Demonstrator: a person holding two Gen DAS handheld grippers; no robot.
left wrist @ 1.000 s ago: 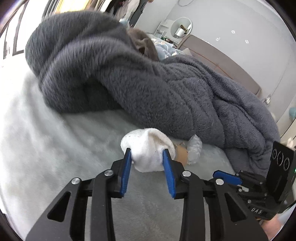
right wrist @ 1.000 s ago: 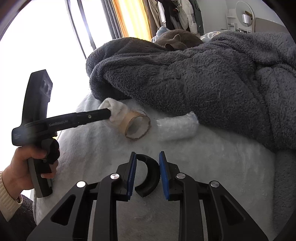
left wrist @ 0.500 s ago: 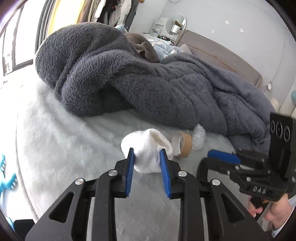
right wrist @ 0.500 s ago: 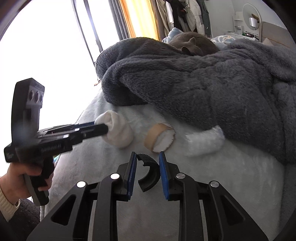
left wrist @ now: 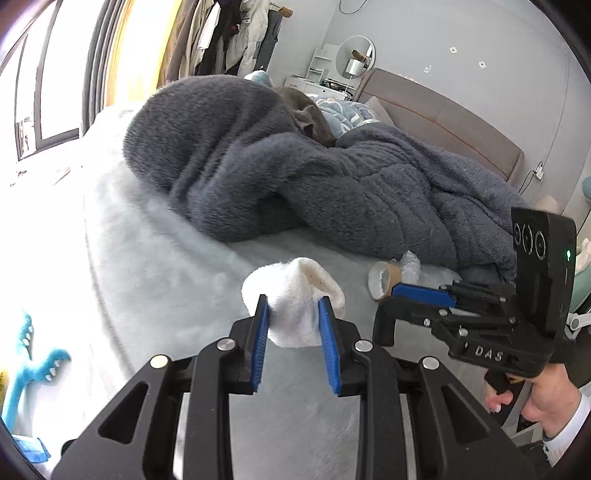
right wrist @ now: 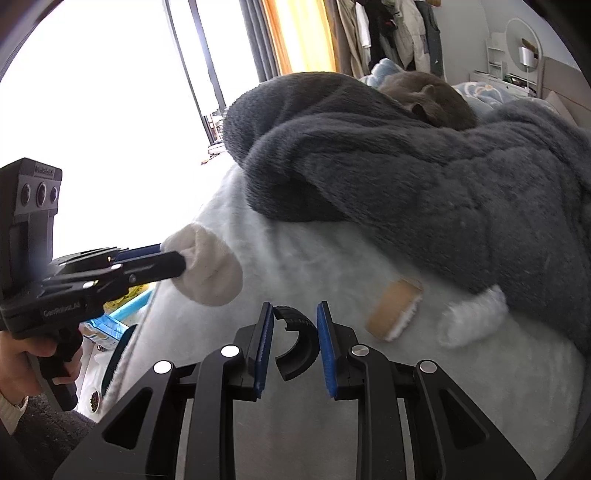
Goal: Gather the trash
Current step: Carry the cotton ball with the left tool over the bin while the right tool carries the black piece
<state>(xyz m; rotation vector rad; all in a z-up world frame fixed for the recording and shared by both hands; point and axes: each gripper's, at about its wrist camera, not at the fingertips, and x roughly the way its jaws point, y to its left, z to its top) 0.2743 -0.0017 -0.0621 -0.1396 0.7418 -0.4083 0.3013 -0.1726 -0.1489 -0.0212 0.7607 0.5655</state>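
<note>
1. Left gripper (left wrist: pixel 291 319) raised over the bed (left wrist: pixel 155 266), fingers clenched on a white sock (left wrist: pixel 295 291); sock clear of the bed, out past its near edge in the right view (right wrist: pixel 207 273).
2. Right gripper (right wrist: pixel 295 332) low over the bed, grasping a black curved piece (right wrist: pixel 299 345), perhaps a half ring; seen from the left view too (left wrist: pixel 421 295), held in a bare hand (left wrist: pixel 546 402) with a white cuff.
3. Left hand (right wrist: pixel 22 363) on the pistol grip, cream sleeve at the wrist.
4. One sock, one black piece, one cardboard roll (right wrist: pixel 397 310), one white wad (right wrist: pixel 472 317).
5. Roll and wad lying on the bed, touching or just beside each other, right at the blanket (right wrist: pixel 406 177) edge; roll open end toward the left camera (left wrist: pixel 382 284).
6. Grey blanket heaped across the bed behind the roll; a grey cat-like shape (right wrist: pixel 428 96) on top of it, partly hidden.
7. Blue toy (left wrist: pixel 33 373) and packets (right wrist: pixel 110 325) on the floor beside the bed; headboard (left wrist: pixel 443 122), mirror (left wrist: pixel 354 55) and hanging clothes (left wrist: pixel 240 33) beyond the blanket.
</note>
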